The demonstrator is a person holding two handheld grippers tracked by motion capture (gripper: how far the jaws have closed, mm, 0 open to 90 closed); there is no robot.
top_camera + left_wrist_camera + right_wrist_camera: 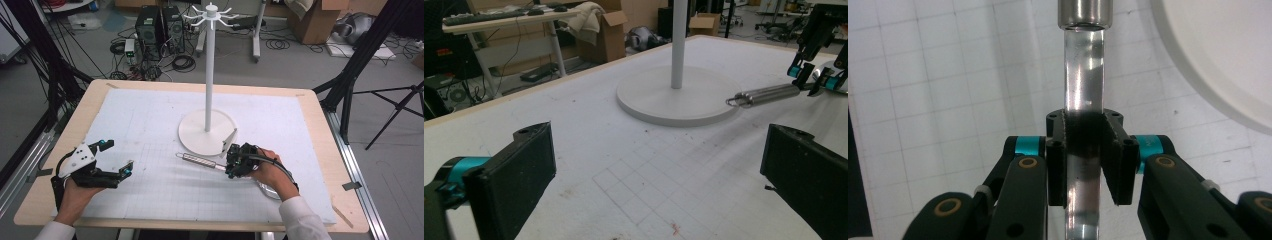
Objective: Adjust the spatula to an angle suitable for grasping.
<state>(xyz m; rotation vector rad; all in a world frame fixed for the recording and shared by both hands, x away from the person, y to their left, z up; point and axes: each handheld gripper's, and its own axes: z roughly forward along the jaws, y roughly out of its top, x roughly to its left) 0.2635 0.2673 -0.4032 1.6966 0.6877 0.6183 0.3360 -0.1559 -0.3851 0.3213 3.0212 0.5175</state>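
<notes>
Right gripper (1087, 160), lower centre of its view, clamps the metal utensil handle (1083, 75) lying beside the white stand base (207, 132); left gripper (112, 157) gapes wide. Lift level, squeezing firmly

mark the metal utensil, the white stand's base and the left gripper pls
metal utensil (199, 160): high view, on its handle.
white stand's base (659, 102): left gripper view, bare front of the round disc.
left gripper (117, 156): high view, midway between its open fingertips.

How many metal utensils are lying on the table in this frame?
1. The utensil lies in front of the stand's base, held at its middle by the right claw. Its far end is hidden behind that claw.
</notes>
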